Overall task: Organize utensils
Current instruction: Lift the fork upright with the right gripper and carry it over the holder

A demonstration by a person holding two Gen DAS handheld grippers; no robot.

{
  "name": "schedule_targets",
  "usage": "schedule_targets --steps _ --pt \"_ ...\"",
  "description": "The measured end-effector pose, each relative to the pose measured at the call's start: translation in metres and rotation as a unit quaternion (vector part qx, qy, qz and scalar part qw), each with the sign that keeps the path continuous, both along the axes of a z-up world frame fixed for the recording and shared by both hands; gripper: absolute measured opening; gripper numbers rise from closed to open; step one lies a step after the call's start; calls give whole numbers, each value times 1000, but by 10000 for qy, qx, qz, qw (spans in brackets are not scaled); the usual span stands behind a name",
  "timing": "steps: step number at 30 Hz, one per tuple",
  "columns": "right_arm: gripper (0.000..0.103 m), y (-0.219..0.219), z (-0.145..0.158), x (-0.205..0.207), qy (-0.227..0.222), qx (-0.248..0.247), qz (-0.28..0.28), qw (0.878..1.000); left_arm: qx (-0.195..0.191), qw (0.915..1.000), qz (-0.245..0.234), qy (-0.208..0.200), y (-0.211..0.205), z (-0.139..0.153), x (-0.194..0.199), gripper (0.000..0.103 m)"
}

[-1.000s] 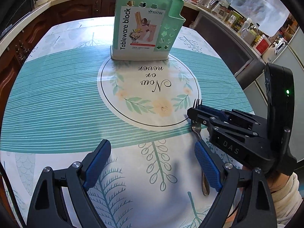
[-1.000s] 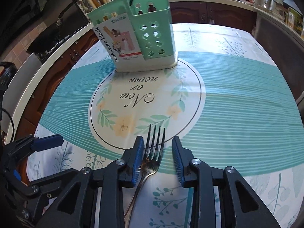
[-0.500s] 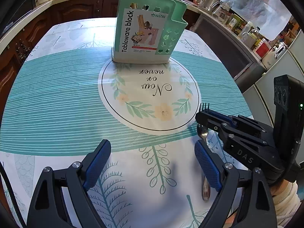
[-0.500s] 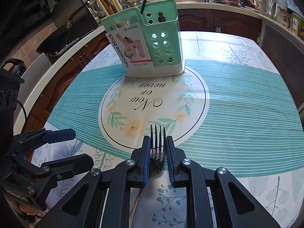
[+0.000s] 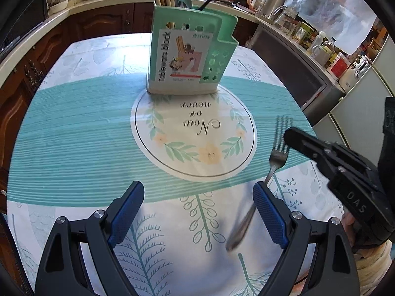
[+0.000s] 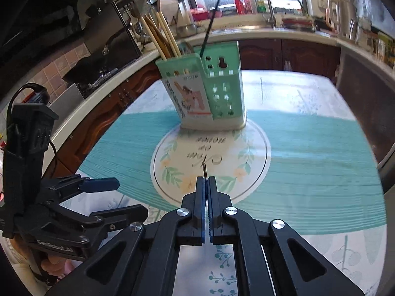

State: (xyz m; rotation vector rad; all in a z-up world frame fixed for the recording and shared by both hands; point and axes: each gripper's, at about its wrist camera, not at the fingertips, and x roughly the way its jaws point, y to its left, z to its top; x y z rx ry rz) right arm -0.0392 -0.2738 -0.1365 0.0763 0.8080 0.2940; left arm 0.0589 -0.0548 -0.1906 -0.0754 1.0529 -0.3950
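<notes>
A metal fork (image 5: 276, 153) is lifted off the table, tines up and handle hanging down, held by my right gripper (image 5: 288, 133). In the right wrist view the right gripper (image 6: 206, 181) is shut on the fork, whose tines (image 6: 205, 170) show edge-on as a thin sliver above the pads. A mint green tableware holder (image 5: 190, 54) stands at the far side of the table, with chopsticks (image 6: 158, 34) and a black utensil in it; it also shows in the right wrist view (image 6: 212, 93). My left gripper (image 5: 197, 209) is open and empty, low over the near part of the table.
The table has a teal and white leaf-print cloth (image 5: 74, 133). Kitchen counters (image 5: 74, 7) with jars and kettles ring the table. My left gripper body (image 6: 61, 192) shows at the left of the right wrist view.
My right gripper closed fully on the fork and lifted it off the table, turning it so the tines stand up. Both cameras rose a little.
</notes>
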Motion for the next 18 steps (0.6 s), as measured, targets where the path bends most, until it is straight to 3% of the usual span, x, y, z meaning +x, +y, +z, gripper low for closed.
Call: schedule_targets --steps 9,18 --pt "2 3 79 2 -1171 -635 -335 9905 175 9980 380 -483 12 52 22 88" --pt "2 6 167 26 -2157 -1067 -892 9665 565 9913 701 -958 24 112 64 88"
